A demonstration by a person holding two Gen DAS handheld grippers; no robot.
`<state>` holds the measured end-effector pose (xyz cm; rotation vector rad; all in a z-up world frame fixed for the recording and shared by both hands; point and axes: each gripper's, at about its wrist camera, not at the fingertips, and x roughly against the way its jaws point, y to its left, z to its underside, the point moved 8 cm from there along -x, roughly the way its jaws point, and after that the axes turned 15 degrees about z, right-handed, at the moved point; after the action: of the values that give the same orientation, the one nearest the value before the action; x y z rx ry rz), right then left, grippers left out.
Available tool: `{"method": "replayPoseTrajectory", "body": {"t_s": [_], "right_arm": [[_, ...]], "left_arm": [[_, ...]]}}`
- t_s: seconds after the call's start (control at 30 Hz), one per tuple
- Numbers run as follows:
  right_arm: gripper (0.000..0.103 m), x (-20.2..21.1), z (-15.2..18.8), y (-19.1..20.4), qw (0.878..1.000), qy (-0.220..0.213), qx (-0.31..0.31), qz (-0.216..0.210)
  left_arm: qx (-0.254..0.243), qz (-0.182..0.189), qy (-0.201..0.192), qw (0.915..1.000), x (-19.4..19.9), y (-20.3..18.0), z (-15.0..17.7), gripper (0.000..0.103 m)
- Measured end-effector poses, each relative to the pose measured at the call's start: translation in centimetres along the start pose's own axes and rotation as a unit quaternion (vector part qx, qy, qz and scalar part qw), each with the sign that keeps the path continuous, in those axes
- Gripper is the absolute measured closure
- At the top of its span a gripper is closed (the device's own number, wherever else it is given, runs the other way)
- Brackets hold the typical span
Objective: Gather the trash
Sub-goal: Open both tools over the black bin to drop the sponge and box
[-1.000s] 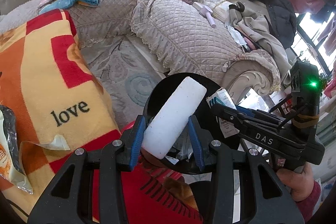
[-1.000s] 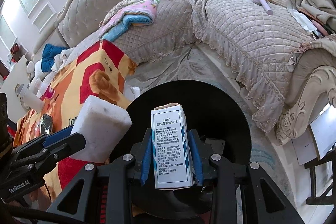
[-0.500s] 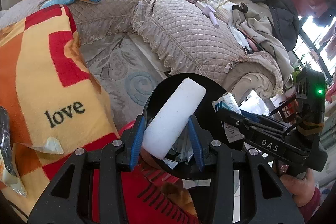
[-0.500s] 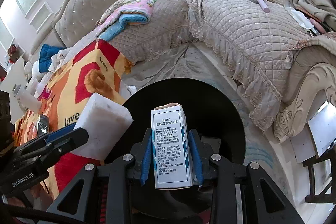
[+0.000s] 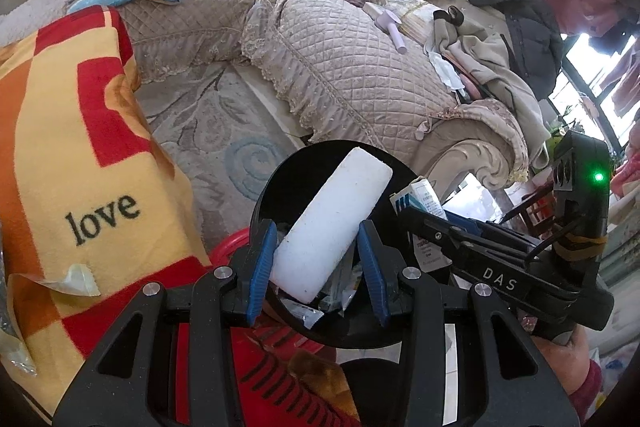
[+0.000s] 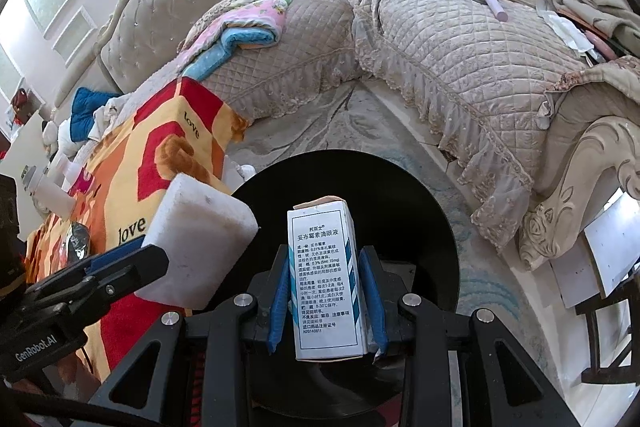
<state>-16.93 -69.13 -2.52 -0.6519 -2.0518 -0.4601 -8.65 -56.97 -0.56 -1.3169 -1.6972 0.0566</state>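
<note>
My left gripper (image 5: 320,255) clamps foam block (image 5: 332,223), right gripper (image 6: 328,299) clamps medicine carton (image 6: 324,279), over black bin (image 6: 436,211). Risk: foam, near 9 o'clock rim, bouncing out.

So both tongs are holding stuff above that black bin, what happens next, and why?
Probably they open and let go. The left tongs grip a white foam block and the right tongs grip a small printed carton, and both pieces hang over the mouth of the black bin, which already has scraps inside. Releasing there should drop them in.
</note>
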Motion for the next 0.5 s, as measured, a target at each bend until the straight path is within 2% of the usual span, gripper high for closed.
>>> {"method": "replayPoseTrajectory", "body": {"t_s": [0.23,0.3,0.33,0.4,0.5], "right_arm": [[0.070,-0.32,0.03,-0.28,1.000,0.004,-0.004,0.005],[0.056,-0.32,-0.01,-0.45,1.000,0.003,-0.008,0.010],[0.044,-0.25,-0.07,-0.55,1.000,0.001,-0.013,0.011],[0.040,0.03,-0.19,-0.83,1.000,-0.003,-0.027,0.005],[0.040,0.13,-0.22,-0.83,0.999,-0.001,-0.032,0.004]], "left_arm": [[0.007,0.014,-0.005,0.9999,0.08,-0.09,0.00,0.063],[0.011,0.020,-0.006,0.9997,0.14,-0.07,0.02,0.058],[0.014,0.020,-0.005,0.9997,0.14,0.02,0.07,0.056],[0.016,0.020,-0.006,0.9997,0.34,0.20,0.07,0.046],[0.018,0.018,-0.007,0.9997,0.63,0.33,0.24,0.045]]}}
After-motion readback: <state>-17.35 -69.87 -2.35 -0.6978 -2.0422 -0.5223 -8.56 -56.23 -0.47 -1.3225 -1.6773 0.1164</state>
